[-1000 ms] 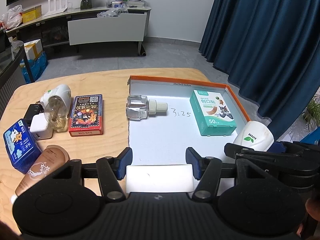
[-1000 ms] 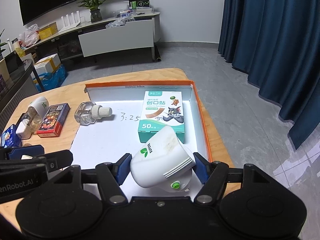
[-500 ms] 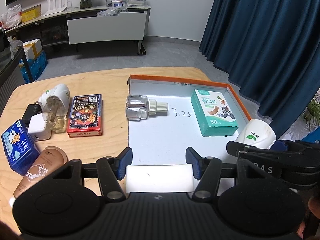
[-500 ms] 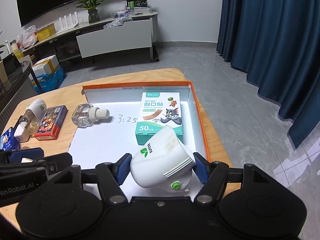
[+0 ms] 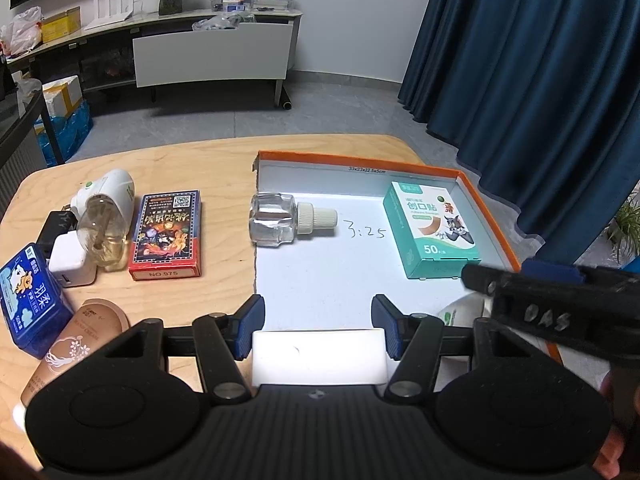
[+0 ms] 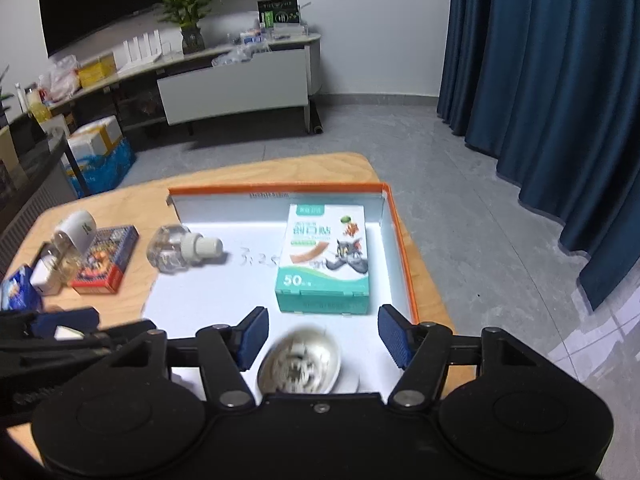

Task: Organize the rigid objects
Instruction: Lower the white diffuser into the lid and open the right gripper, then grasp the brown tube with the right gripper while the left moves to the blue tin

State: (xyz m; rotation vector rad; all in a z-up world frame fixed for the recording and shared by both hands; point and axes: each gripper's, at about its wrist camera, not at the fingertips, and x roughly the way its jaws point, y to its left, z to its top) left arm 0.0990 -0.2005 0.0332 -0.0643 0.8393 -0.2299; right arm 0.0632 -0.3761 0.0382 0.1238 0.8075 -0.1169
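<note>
A white plug-in vaporizer [image 6: 300,360] lies blurred on the floor of the orange-rimmed white tray [image 6: 394,240], underside up. It sits low between the fingers of my right gripper [image 6: 322,334], whose jaws are closing without touching it. In the left wrist view the vaporizer [image 5: 456,314] peeks out under the right gripper [image 5: 512,280]. A green plaster box [image 6: 324,260] and a clear bottle [image 6: 180,248] with a cream cap also lie in the tray. My left gripper [image 5: 318,330] is shut on a white block [image 5: 320,356] at the tray's near left.
Left of the tray on the wooden table [image 5: 208,160] lie a red card box [image 5: 168,236], a second vaporizer with its bottle [image 5: 104,216], a white charger [image 5: 70,260], a blue tissue pack [image 5: 28,296] and a hand cream tube [image 5: 76,344]. Blue curtains hang on the right.
The right gripper has let go of the white vaporizer, which has dropped onto the tray floor and turned underside up. The left gripper has kept still with its white block.
</note>
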